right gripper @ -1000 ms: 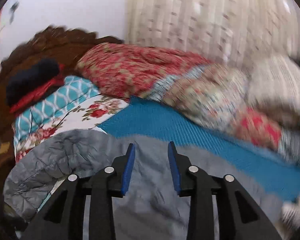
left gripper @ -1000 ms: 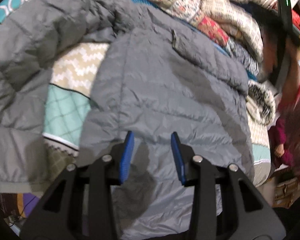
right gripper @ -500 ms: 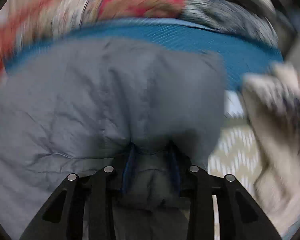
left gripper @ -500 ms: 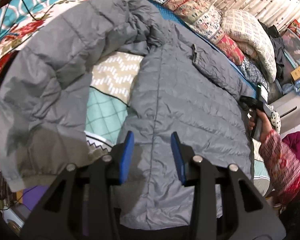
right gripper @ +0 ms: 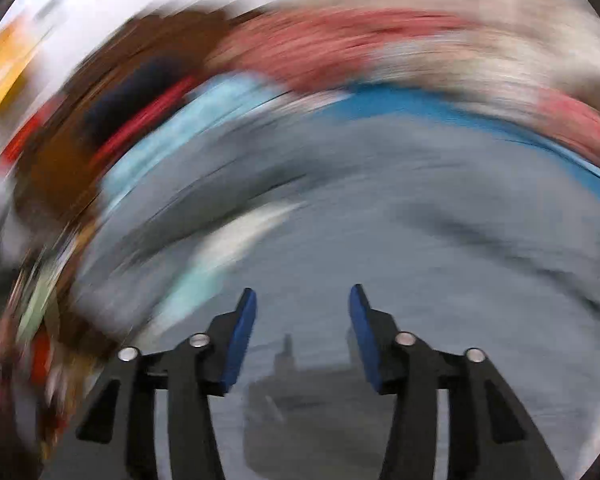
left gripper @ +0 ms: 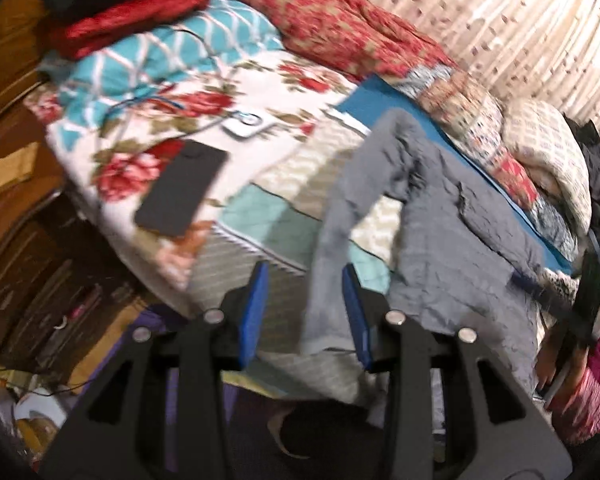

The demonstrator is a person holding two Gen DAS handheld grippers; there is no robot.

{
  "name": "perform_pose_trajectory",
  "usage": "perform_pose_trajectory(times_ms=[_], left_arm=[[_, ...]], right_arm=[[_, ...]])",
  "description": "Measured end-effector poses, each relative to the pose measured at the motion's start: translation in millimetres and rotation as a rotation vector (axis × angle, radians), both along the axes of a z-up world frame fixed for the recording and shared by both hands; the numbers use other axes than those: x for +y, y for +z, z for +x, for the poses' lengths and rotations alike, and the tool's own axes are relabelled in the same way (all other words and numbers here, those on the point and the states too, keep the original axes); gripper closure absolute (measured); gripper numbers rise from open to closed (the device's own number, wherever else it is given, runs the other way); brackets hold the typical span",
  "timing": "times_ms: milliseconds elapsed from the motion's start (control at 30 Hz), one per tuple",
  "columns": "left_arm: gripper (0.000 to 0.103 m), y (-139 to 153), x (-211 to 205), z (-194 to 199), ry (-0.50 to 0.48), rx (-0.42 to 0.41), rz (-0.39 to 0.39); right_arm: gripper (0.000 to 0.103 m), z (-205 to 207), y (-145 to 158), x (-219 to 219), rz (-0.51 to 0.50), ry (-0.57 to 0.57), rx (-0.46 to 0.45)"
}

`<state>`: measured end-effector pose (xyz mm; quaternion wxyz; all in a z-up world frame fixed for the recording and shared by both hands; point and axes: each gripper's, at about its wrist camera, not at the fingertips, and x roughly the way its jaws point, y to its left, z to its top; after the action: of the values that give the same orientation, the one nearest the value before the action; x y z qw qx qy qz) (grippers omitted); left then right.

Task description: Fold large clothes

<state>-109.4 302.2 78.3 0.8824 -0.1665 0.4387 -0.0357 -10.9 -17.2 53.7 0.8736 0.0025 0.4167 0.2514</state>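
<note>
A grey quilted puffer jacket point(left gripper: 452, 240) lies spread on the bed, body to the right, one sleeve point(left gripper: 340, 216) running down to the bed's front edge. My left gripper point(left gripper: 304, 304) is open, above the bed edge, with the sleeve's cuff end between its blue pads. My right gripper point(right gripper: 302, 320) is open and empty, hovering over the jacket's grey fabric point(right gripper: 420, 240); that view is heavily blurred. The right gripper also shows in the left wrist view point(left gripper: 588, 296) at the jacket's right side.
A black phone point(left gripper: 180, 188) and a white charger with cable point(left gripper: 246, 122) lie on the floral bedspread point(left gripper: 148, 136). Folded quilts and pillows point(left gripper: 500, 132) line the curtain side. A wooden nightstand point(left gripper: 28, 248) stands at left. Clutter lies on the floor below.
The left gripper swung left and back, now over the sleeve cuff at the bed edge. The right gripper, which was closed on jacket fabric, has opened and is moving fast.
</note>
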Motion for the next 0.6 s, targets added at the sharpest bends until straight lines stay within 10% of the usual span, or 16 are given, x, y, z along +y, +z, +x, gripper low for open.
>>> perform_pose_trajectory(times_ms=[133, 333, 367, 400, 467, 600], left_arm=[[0.067, 0.6, 22.7, -24.0, 0.042, -0.006, -0.006], [0.067, -12.0, 47.8, -54.4, 0.098, 0.049, -0.005], [0.067, -13.1, 50.9, -58.5, 0.107, 0.056, -0.002], [0.067, -12.6, 52.3, -59.8, 0.110, 0.054, -0.002], [0.067, -9.4, 53.7, -63.1, 0.108, 0.036, -0.003], [0.067, -9.1, 48.1, -56.8, 0.085, 0.008, -0.015]], right_arm=[[0.044, -60.7, -20.9, 156.5, -0.245, 0.346, -0.169], [0.036, -81.3, -77.3, 257.3, -0.539, 0.505, -0.356], [0.039, -77.0, -86.2, 266.2, -0.582, 0.508, -0.358], [0.070, -64.1, -94.3, 271.5, -0.630, 0.488, -0.370], [0.092, -34.0, -90.8, 257.4, -0.579, 0.425, -0.316], [0.092, 7.2, -6.8, 169.9, -0.256, 0.220, -0.234]])
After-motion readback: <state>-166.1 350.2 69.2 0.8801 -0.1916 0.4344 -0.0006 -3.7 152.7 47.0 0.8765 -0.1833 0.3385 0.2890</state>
